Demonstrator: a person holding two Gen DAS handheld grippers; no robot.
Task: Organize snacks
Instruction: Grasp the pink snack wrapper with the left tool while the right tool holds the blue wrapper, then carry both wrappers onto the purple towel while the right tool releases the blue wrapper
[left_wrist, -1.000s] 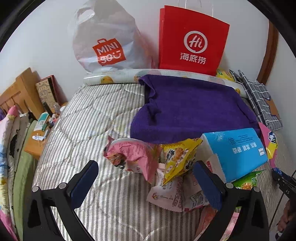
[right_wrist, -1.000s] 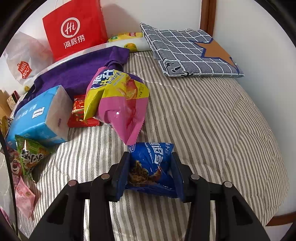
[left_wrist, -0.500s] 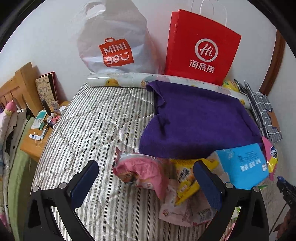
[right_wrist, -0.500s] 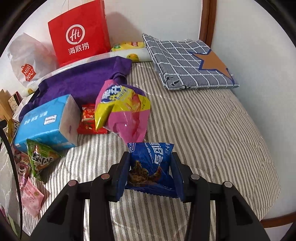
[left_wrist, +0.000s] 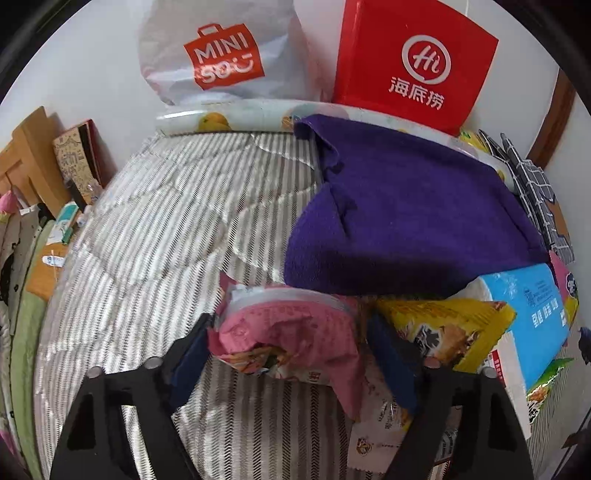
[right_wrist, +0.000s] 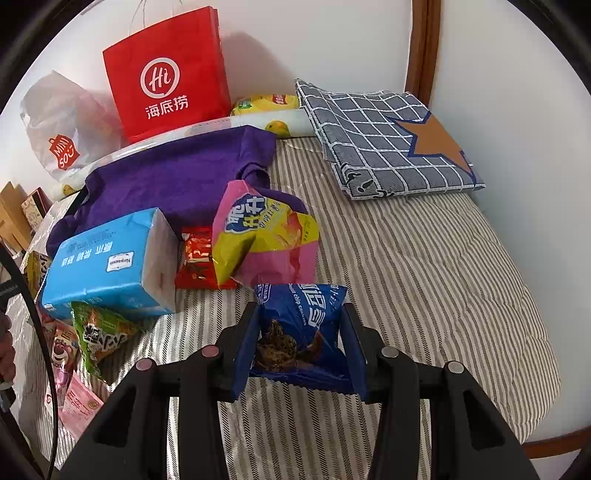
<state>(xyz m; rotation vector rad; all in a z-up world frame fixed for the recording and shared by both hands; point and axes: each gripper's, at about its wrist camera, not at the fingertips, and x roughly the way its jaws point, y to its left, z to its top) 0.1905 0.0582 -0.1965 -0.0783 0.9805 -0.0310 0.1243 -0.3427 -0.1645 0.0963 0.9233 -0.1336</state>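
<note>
In the left wrist view my left gripper (left_wrist: 291, 354) has its jaws closed in on a crumpled pink snack bag (left_wrist: 291, 339) on the striped bed. A yellow snack bag (left_wrist: 447, 328) lies just to its right. In the right wrist view my right gripper (right_wrist: 301, 339) is shut on a blue chocolate-chip cookie bag (right_wrist: 301, 325) and holds it above the bed. A pink and yellow snack bag (right_wrist: 262, 232), a red packet (right_wrist: 195, 258), a green packet (right_wrist: 103, 336) and small pink packets (right_wrist: 77, 402) lie around a blue tissue pack (right_wrist: 110, 262).
A purple towel (left_wrist: 399, 214) covers the middle of the bed. A red paper bag (left_wrist: 417, 62) and a white Miniso bag (left_wrist: 221, 55) stand at the wall. A checked folded cloth (right_wrist: 384, 144) lies at the far right. A wooden bedside shelf (left_wrist: 44, 273) is at the left.
My left gripper moved forward and closed from wide open onto the pink snack bag. My right gripper kept hold of the blue cookie bag and drew back slightly from the pile.
</note>
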